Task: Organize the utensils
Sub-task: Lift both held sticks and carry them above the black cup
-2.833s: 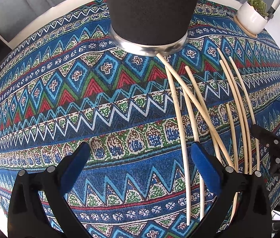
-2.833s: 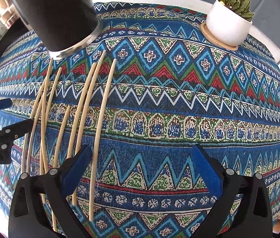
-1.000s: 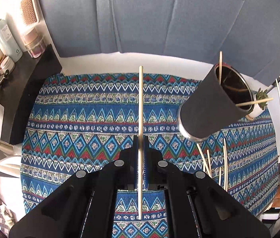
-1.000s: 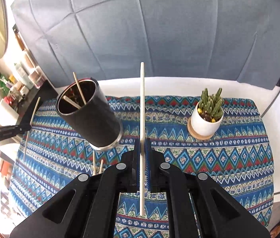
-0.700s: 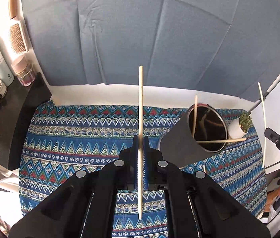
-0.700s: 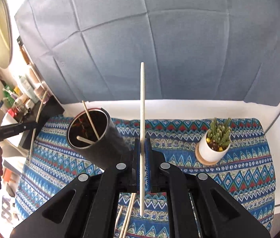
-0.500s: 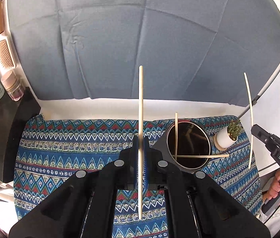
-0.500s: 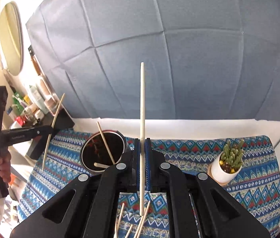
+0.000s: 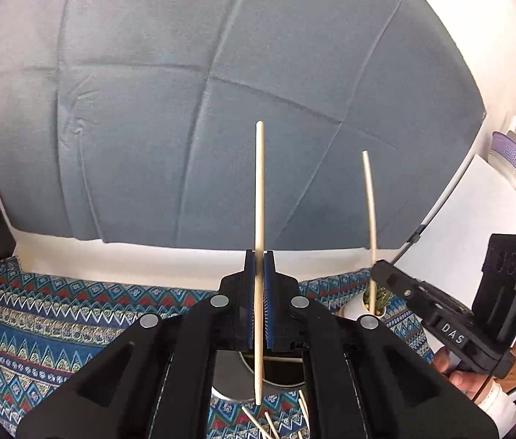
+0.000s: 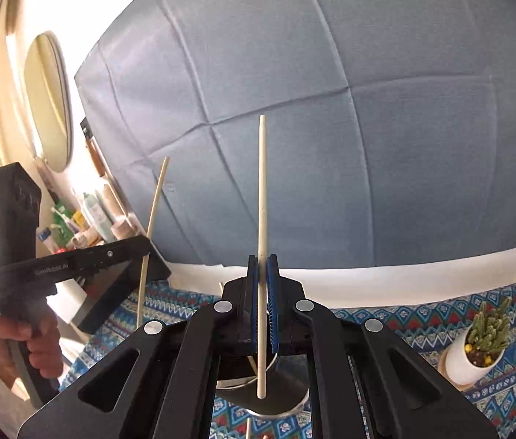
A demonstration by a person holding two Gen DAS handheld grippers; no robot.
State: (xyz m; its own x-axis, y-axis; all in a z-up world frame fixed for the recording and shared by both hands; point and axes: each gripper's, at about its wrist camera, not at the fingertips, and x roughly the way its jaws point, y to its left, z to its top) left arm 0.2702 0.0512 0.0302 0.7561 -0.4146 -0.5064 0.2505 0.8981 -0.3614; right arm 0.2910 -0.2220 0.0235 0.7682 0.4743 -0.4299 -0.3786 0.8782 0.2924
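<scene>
- Since the earliest frames, both hand-held grippers have been raised from the patterned cloth (image 9: 56, 325) on the tabletop and tilted upward; the blue backdrop (image 9: 184, 109) is now seen filling most of both views, and the dark cup is now seen low, behind the jaws.
- Left hand-held gripper (image 9: 259, 267): jaws are clenched on a pale chopstick (image 9: 259, 190), which is held upright between the blue pads (image 9: 269, 307), with its lower end seen in front of the cup's mouth.
- Right hand-held gripper (image 10: 262, 270): jaws are likewise clenched on a second chopstick (image 10: 262, 190), held upright, its lower tip seen over the cup.
- Dark cup (image 10: 276, 398): it is seen lying tilted on the cloth with its metal rim (image 9: 236, 397) visible, and is largely hidden by the gripper bodies in both views.
- Loose chopsticks (image 9: 269, 424) are seen lying on the cloth just in front of the cup.
- A potted cactus (image 10: 485, 333) in a white pot is noted standing on the cloth to the right, apart from the cup.
- In the right wrist view, the person's left hand (image 10: 27, 333) is seen gripping its tool's handle at the left edge.
- Bottles and jars (image 10: 86, 219) are noted on a shelf at the far left.
</scene>
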